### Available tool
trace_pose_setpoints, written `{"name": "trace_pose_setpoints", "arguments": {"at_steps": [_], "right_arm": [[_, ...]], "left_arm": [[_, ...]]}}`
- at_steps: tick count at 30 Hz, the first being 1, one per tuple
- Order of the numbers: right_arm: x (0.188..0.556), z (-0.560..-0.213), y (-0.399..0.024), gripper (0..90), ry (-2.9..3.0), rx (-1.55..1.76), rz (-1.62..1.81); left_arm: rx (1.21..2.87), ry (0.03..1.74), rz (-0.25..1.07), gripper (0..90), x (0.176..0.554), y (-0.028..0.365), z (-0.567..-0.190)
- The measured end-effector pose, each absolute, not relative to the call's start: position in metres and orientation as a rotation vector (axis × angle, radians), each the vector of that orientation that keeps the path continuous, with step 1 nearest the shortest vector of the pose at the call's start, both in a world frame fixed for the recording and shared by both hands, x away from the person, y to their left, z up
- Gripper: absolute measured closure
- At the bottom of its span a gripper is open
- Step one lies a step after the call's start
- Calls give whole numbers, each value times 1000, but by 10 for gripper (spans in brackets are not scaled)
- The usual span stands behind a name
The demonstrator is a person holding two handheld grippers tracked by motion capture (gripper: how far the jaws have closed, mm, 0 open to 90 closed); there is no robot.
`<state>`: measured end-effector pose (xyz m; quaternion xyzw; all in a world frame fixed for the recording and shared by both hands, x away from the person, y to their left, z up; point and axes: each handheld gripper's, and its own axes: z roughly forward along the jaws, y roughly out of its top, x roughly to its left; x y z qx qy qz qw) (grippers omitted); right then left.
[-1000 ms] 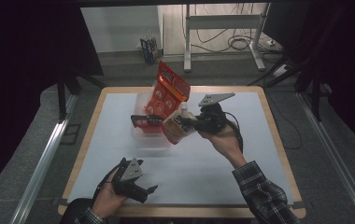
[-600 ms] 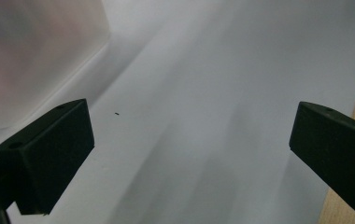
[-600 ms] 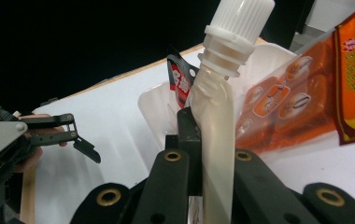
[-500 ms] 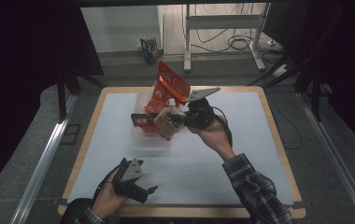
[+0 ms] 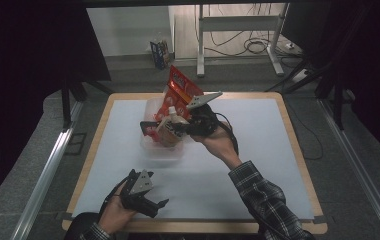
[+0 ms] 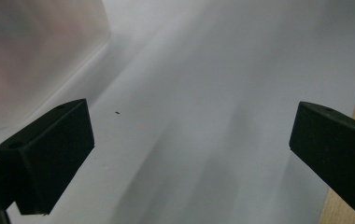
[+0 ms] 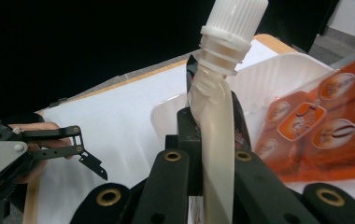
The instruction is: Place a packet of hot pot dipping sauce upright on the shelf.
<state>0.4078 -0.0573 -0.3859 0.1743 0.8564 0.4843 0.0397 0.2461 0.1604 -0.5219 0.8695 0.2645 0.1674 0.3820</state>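
My right gripper point(image 5: 177, 130) is shut on a brown spouted pouch point(image 5: 166, 134) with a white screw cap, held over the near side of a clear plastic container point(image 5: 154, 150). A red-orange snack bag point(image 5: 180, 89) stands tilted in that container. In the right gripper view the jaws point(image 7: 215, 140) pinch the pouch point(image 7: 215, 116) below its cap, with the container point(image 7: 278, 77) and the orange bag point(image 7: 325, 130) behind. My left gripper point(image 5: 155, 206) rests near the table's front edge, open and holding nothing. Its jaws point(image 6: 189, 135) stand wide over the white mat point(image 6: 203, 70).
The white mat point(image 5: 258, 150) covers a wooden table point(image 5: 298, 150) with a raised rim. A metal rail runs along each side on the floor. A table frame and cables stand behind the far edge. The left gripper point(image 7: 49, 149) lies beyond the pouch in the right gripper view.
My right gripper has carried the pouch leftward, from beside the container to over its near side. The left hand has stayed still.
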Motion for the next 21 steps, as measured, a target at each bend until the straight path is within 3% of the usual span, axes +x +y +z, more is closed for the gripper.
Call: {"name": "trace_pose_setpoints", "arguments": {"at_steps": [21], "right_arm": [[416, -401, -45, 877, 2708, 531, 1406]], "left_arm": [[2235, 673, 429, 0, 246, 160, -523]]}}
